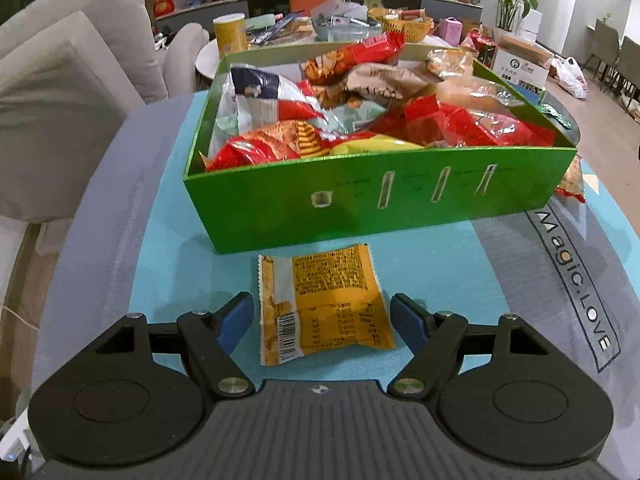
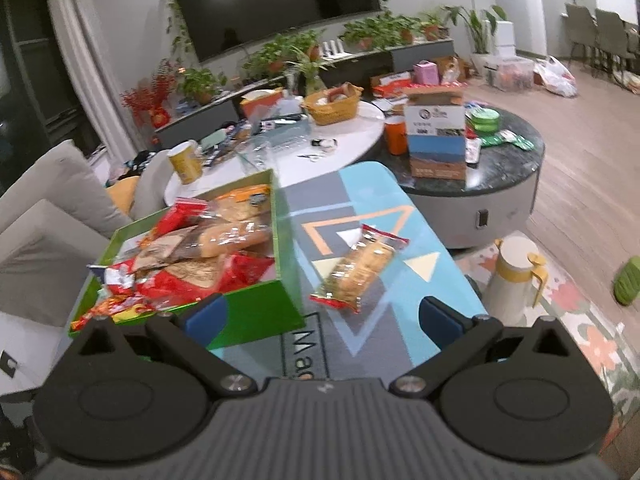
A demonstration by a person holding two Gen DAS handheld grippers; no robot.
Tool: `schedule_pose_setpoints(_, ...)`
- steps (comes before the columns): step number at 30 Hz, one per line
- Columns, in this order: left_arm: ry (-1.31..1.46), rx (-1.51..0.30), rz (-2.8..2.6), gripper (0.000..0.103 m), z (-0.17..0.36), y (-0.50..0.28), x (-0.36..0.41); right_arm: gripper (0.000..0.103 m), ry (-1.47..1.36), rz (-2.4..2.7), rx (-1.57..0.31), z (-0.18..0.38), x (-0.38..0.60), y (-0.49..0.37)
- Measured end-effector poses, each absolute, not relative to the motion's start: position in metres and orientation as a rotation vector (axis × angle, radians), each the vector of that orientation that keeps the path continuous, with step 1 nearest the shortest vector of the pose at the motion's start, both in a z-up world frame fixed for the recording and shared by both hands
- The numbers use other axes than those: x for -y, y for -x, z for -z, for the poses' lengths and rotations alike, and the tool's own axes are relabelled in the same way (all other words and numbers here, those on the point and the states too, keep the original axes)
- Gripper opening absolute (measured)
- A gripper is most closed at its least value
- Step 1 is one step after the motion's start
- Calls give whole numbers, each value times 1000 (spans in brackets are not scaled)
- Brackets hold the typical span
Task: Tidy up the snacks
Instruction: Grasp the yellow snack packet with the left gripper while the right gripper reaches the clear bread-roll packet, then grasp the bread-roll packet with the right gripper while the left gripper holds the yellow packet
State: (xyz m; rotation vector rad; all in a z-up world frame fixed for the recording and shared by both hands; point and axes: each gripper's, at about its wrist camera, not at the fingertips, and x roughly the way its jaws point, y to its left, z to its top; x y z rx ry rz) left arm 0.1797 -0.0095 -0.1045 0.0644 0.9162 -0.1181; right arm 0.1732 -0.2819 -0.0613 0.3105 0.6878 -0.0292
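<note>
Two loose packets left on the desk: a yellow snack packet (image 1: 320, 304) lies flat just in front of the green box (image 1: 380, 196), right between my left claw (image 1: 322, 322) fingers, which are spread wide and hold nothing. It looks light, soft and crinkly, so I'd pinch it across its middle. My right claw (image 2: 322, 316), also wide open and empty, hovers above the cracker packet (image 2: 360, 268) beside the box

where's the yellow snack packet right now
In the left wrist view, the yellow snack packet lies flat on the blue mat, just in front of the green box and between the open jaws of the left gripper.
</note>
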Motion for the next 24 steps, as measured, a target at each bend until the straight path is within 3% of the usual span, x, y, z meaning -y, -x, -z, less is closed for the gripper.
schedule_pose_setpoints(10, -56, -902, 112, 77, 113, -187, 13, 83, -381, 130, -725, 79, 298, -196)
schedule_pose_setpoints(17, -79, -848, 142, 49, 110, -183, 17, 82, -408, 212, -729, 86, 301, -223)
schedule_pose_setpoints(24, -34, -851, 166, 47, 104, -178, 9, 82, -346, 205, -777, 95, 287, -249)
